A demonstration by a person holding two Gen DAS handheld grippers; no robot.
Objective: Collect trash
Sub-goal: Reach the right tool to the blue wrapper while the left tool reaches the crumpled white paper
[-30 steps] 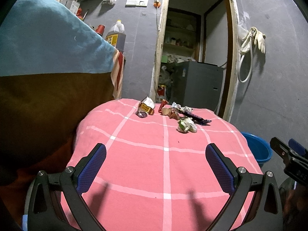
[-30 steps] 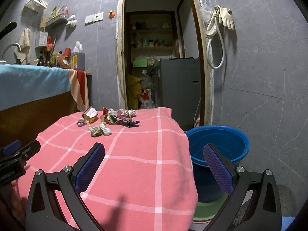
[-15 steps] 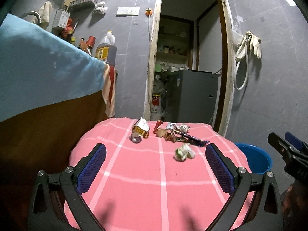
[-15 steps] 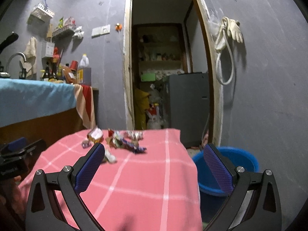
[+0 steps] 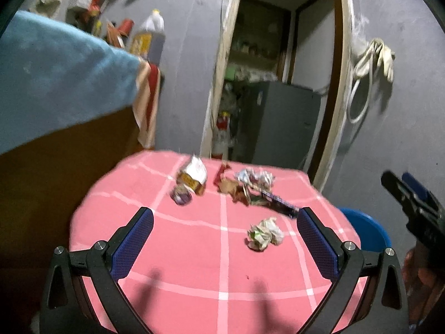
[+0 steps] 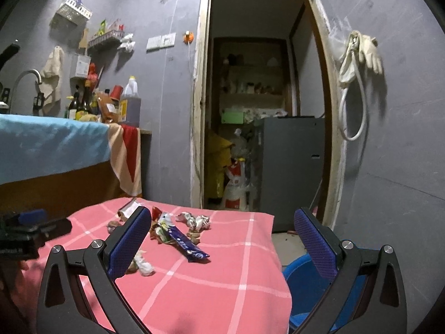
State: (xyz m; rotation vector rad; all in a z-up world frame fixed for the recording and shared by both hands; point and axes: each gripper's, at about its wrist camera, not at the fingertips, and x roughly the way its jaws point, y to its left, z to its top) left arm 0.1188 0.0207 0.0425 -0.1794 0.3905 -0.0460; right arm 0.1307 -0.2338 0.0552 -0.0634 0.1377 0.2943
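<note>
Both the left gripper [image 5: 225,239] and right gripper [image 6: 222,239] hover spread wide and empty over the pink checked tablecloth [image 5: 194,272]. Nearest lies a crumpled paper wad [image 5: 265,233], likely light and soft, best pinched across its middle; wrappers [image 5: 250,186] cluster beyond.

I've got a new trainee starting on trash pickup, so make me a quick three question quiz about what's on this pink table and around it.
1. True or false: the left gripper is shut on a wrapper.
2. Which piece of trash lies nearest the left gripper? A) crumpled paper ball B) dark blue wrapper C) torn carton
3. Fill in: the blue bucket stands on the floor beside the table's ____ edge, seen from the grippers.

Key: 1 false, both grippers are open and empty, the right gripper too. 2 A. 3 right.
</note>
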